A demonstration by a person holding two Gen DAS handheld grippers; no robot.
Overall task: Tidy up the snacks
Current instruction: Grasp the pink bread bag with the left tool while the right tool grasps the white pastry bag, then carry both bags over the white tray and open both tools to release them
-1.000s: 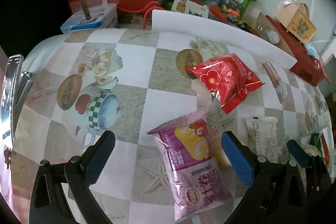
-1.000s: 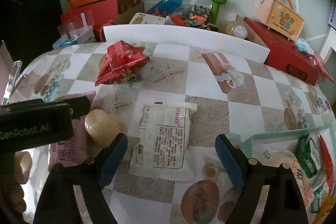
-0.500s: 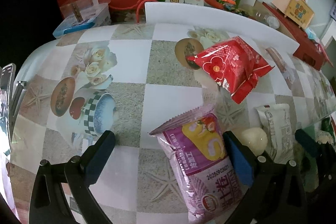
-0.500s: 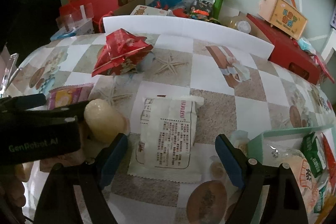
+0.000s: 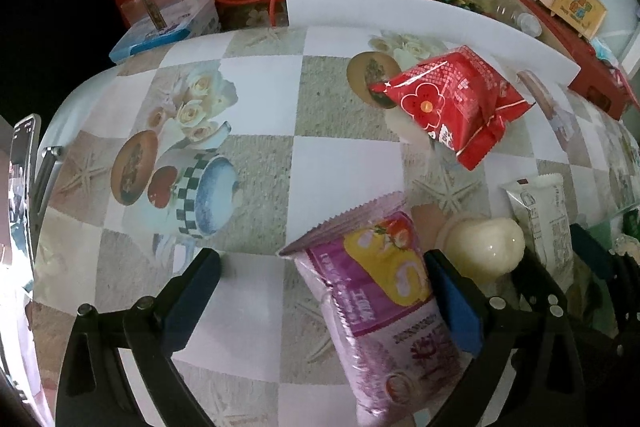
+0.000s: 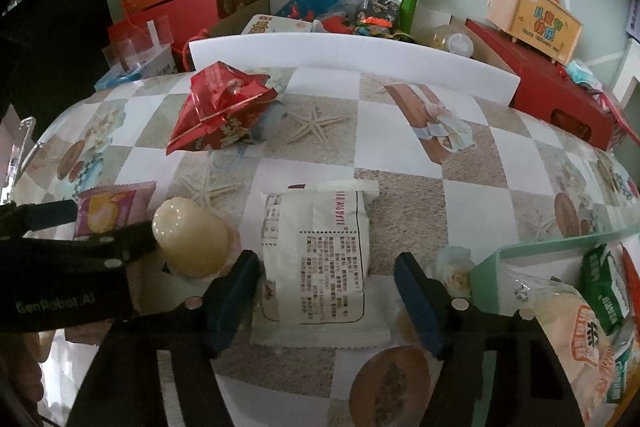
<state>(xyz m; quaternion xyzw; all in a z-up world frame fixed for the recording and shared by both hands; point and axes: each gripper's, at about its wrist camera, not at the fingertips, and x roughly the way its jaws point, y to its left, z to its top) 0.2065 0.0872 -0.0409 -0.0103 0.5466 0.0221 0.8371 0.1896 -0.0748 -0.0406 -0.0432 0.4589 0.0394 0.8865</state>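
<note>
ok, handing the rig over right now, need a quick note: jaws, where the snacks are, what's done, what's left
Left gripper: jaws open, purple snack pack between them, one pad at its edge, not gripped.
Right gripper: jaws closing around the white snack pack, the far pad not on it yet.
Also loose on the table: red snack pack and a pale round snack.
Done: green bin at the right already holds several packs.
Left: white, purple, red and round snack into the bin.
</note>
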